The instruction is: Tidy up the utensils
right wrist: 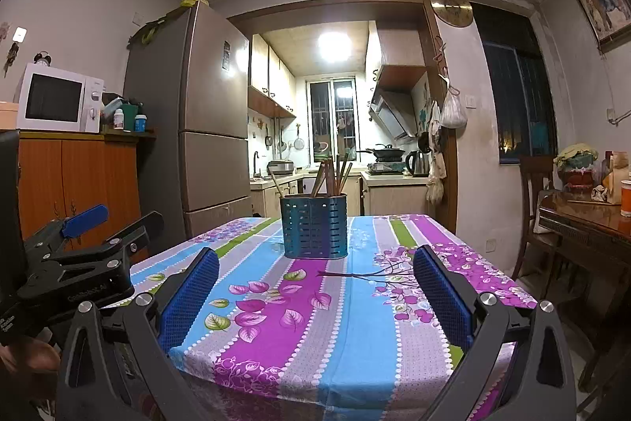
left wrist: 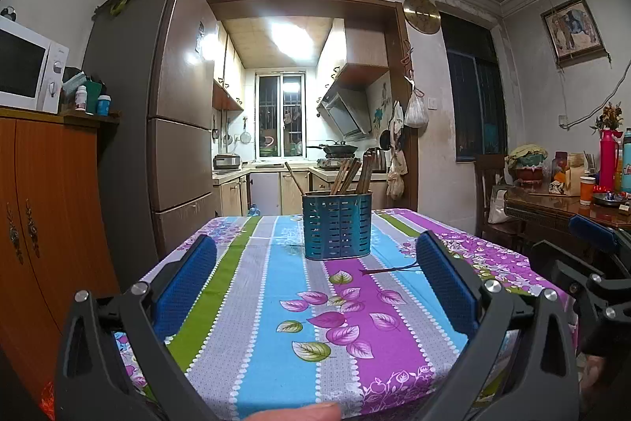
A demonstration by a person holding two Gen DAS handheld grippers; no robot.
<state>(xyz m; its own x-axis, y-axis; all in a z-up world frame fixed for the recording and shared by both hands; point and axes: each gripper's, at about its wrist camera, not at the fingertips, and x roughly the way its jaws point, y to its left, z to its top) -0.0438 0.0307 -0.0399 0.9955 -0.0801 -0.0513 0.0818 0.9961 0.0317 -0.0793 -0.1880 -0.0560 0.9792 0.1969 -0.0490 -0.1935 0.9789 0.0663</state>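
Chopsticks [left wrist: 349, 174] stand in a blue holder [left wrist: 337, 225] on the tabletop [left wrist: 252, 302]. One chopstick [right wrist: 355, 274] lies loose. Left gripper [left wrist: 315, 287] and right gripper [right wrist: 315, 296] are both released, empty.

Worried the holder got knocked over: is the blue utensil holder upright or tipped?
Upright. The blue utensil holder stands on its base on the tablecloth, with chopsticks sticking out of its top.

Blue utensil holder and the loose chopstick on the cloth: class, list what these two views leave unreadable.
- Blue utensil holder: its slotted wall hides the lower ends of the chopsticks in both views; they overlap, so no count.
- Loose chopstick: in the left view the left tool pad covers its far end.
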